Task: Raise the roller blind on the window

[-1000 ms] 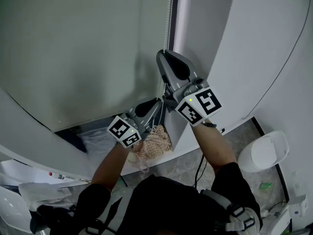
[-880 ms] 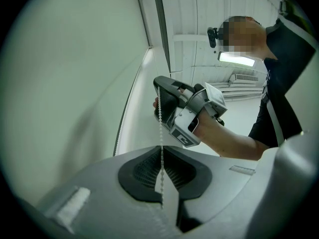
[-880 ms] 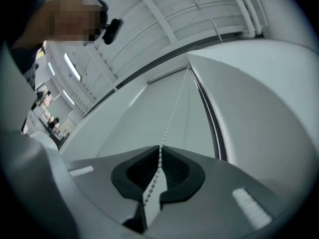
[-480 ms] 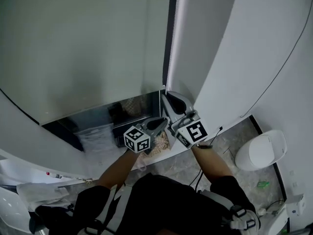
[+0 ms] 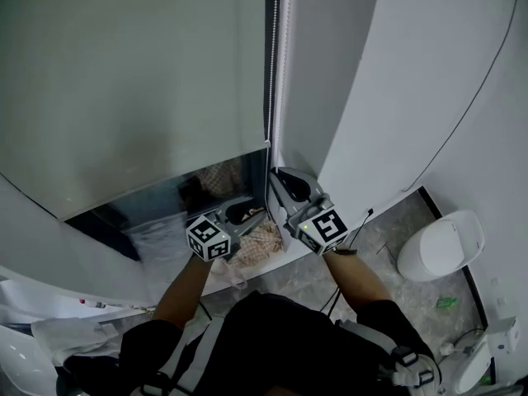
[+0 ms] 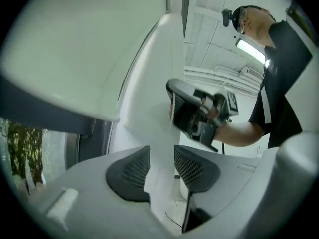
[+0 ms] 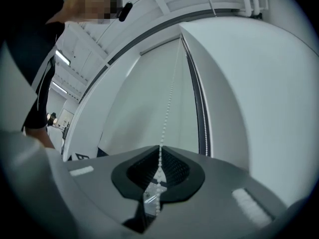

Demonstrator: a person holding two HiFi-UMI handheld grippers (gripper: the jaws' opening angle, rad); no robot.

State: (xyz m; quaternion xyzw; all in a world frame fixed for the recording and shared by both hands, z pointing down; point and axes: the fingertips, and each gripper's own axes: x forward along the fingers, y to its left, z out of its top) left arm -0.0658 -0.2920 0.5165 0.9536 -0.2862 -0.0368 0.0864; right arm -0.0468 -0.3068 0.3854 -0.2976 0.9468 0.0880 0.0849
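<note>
The pale roller blind [image 5: 132, 81] fills the upper left of the head view, with a dark strip of window [image 5: 165, 192] showing under its bottom edge. Its white bead chain [image 5: 279, 73] hangs down the blind's right side. My right gripper [image 5: 277, 177] is shut on the chain, and in the right gripper view the bead chain [image 7: 167, 108] runs up from between the pads of the right gripper [image 7: 158, 166]. Just left of it, my left gripper [image 5: 254, 212] is opening. In the left gripper view nothing lies between the jaws of the left gripper [image 6: 160, 167].
A white wall column [image 5: 338, 81] stands right of the chain. A bag of orange-checked cloth [image 5: 262, 242] lies on the sill below the grippers. A white round bin [image 5: 435, 250] stands on the floor at right. A thin cable [image 5: 472, 97] runs down the wall.
Both grippers have come down, the right one pulling the chain with it. More dark window shows under the blind. The left gripper's jaws have parted.
</note>
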